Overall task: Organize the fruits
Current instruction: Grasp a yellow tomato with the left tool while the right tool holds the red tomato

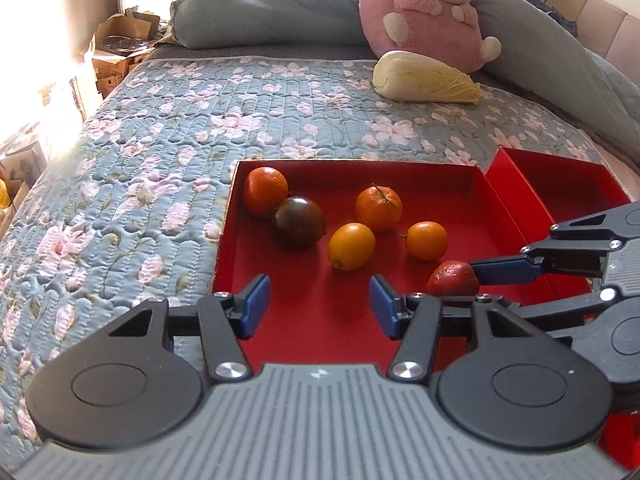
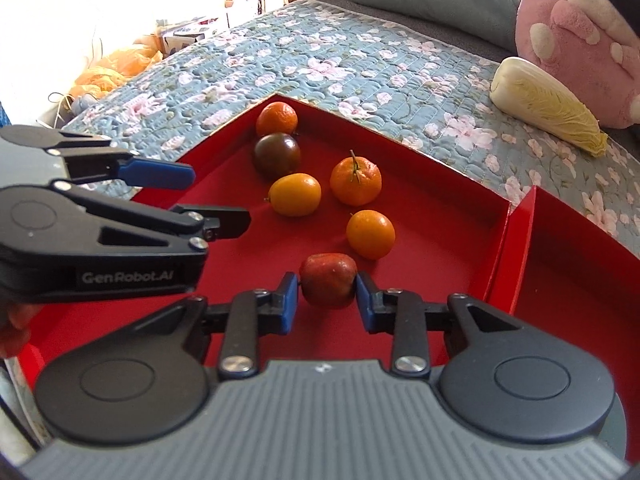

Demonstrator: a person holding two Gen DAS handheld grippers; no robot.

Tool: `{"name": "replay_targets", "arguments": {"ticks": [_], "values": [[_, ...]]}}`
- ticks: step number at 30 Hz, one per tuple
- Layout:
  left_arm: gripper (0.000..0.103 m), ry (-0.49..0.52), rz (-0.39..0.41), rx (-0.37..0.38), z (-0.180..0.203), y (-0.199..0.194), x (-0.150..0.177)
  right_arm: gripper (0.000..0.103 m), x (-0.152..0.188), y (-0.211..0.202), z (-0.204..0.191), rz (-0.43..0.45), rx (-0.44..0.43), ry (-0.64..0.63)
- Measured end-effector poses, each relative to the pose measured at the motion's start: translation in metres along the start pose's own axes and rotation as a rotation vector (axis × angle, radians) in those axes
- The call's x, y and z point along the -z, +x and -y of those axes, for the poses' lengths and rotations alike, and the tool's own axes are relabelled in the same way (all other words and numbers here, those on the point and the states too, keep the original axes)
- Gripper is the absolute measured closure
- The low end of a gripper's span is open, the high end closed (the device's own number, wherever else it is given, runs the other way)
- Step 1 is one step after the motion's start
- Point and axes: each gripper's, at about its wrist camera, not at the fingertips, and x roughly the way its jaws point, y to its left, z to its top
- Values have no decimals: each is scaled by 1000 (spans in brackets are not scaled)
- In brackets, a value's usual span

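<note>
Right gripper (image 2: 327,294) clamps the strawberry (image 2: 328,280) near the red tray's (image 2: 460,184) divider wall; left gripper (image 1: 319,306) spread wide over bare tray floor.

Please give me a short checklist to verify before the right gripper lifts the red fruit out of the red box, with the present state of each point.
1. Right gripper fingers on both sides of the red fruit: ok.
2. Grip firm enough to lift: cannot tell.
3. Left gripper open, holding nothing: ok.
4. Left gripper away from the lift path: cannot tell; it hovers close by.
5. Nearest orange fruit apart from the red fruit: ok.
6. Second red box beside it has free room: ok.
</note>
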Motion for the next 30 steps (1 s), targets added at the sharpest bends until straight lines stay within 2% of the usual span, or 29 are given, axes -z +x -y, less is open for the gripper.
{"name": "replay_targets", "arguments": {"ticks": [6,10,18,26,27,28,30], "values": [[42,23,20,10,12,9,-12,68,12,-20,3,1,-24,-15],[42,42,5,23,19,20,-15,68,17,-27,5,3,-41,-18],[42,63,-29,-20,23,46,-16,68,24,-36,10,18,-77,-22],[43,51,-29,-27,24,59,-20,69,27,-39,15,19,-91,-12],[47,52,-28,-29,24,60,-20,69,27,-38,14,19,-90,-15],[55,55,-29,-31,25,60,-20,69,27,-38,14,18,-90,-16],[59,48,-34,-23,24,61,-20,69,28,-38,13,17,-89,-16]]}}
